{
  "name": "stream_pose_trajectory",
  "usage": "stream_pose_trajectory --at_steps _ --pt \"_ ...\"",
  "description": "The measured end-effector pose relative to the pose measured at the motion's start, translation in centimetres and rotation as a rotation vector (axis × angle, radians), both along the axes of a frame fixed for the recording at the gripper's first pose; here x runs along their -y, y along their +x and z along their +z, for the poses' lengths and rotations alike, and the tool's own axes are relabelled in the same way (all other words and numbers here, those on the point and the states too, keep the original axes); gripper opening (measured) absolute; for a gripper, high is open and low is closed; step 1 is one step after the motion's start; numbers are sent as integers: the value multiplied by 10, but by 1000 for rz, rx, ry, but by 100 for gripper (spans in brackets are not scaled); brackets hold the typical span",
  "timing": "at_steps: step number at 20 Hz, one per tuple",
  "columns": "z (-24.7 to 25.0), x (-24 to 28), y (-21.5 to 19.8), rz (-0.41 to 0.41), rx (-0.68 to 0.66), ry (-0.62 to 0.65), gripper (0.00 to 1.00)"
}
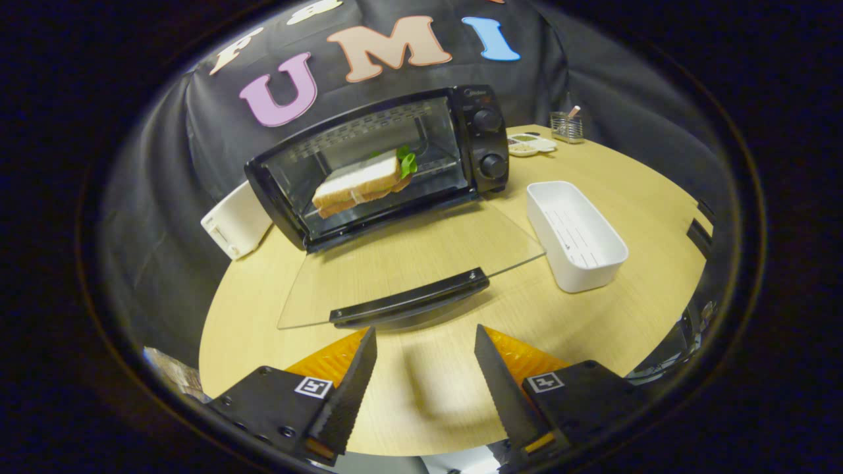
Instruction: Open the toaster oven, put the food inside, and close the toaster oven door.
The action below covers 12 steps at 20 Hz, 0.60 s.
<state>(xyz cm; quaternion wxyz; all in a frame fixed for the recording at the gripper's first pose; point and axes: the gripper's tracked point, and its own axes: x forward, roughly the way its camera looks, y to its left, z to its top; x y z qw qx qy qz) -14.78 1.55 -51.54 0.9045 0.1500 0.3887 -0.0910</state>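
On the wooden table, with the sandwich lying inside the toaster oven, I am holding my claw spread and empty before the lowered door's handle, risking slamming the glass.

The gripper sits at the bottom middle of the frame, its two black fingers spread wide with nothing between them. Their ridged inner faces angle toward each other at the tips, and each carries a small square marker behind it. It hovers above the tabletop.
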Motion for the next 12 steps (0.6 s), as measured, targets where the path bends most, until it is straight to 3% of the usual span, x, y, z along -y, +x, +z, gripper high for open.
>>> stream_pose_trajectory --at_steps 12 --pt "-15 -14 14 93 -40 -57 91"
